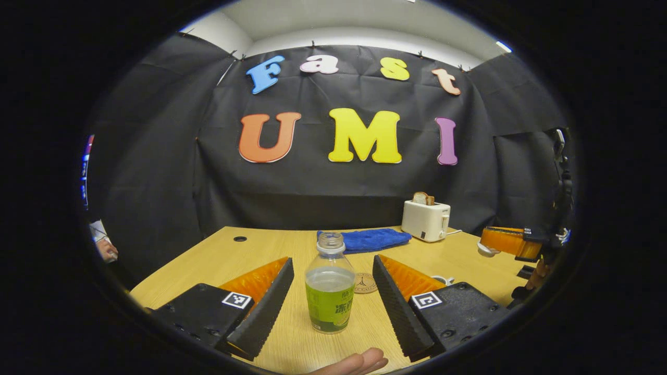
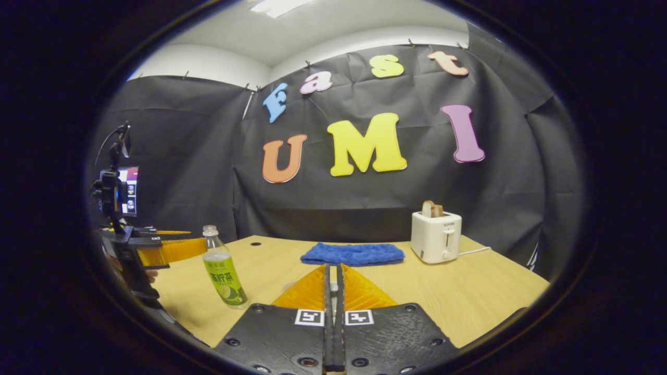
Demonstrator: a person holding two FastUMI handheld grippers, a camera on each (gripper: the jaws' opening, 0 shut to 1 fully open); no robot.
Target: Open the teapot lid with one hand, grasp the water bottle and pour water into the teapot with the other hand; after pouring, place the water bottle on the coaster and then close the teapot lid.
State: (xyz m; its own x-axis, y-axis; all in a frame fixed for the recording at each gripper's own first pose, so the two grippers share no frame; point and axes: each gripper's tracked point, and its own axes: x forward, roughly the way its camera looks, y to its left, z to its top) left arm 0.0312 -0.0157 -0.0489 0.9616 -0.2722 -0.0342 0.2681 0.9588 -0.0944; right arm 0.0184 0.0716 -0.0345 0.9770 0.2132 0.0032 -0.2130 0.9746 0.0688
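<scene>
Water bottle (image 1: 330, 284), a clear plastic one with a green label, no cap and liquid about halfway up, stands upright on the surface between the fingers of the left tongs (image 1: 330, 299). Those fingers are spread wide apart, one on either side of the bottle, neither touching it. Just beyond the bottle, towards the right finger, a small round brown coaster (image 1: 366, 283) lies flat on the surface. Fingertips of a hand (image 1: 359, 362) show at the lower edge, behind the left tongs.

In the right gripper view, the right tongs (image 2: 333, 284) are pressed together with nothing visible between them. A small pale thing pokes out past their tips; I cannot tell what it is. The same bottle (image 2: 223, 272) stands well off to their left, beside the other tongs.

The surface (image 1: 271, 250) is a light wood-grain tabletop with a small dark round hole (image 1: 240, 239) far ahead to the left. Ahead of both tongs, near the back edge, lies a folded blue cloth (image 1: 368, 239), and to its right stands a white toaster (image 1: 425, 220) with bread slices sticking up from its slots and a white cord trailing right. Black cloth walls close the booth, under a white ceiling.
</scene>
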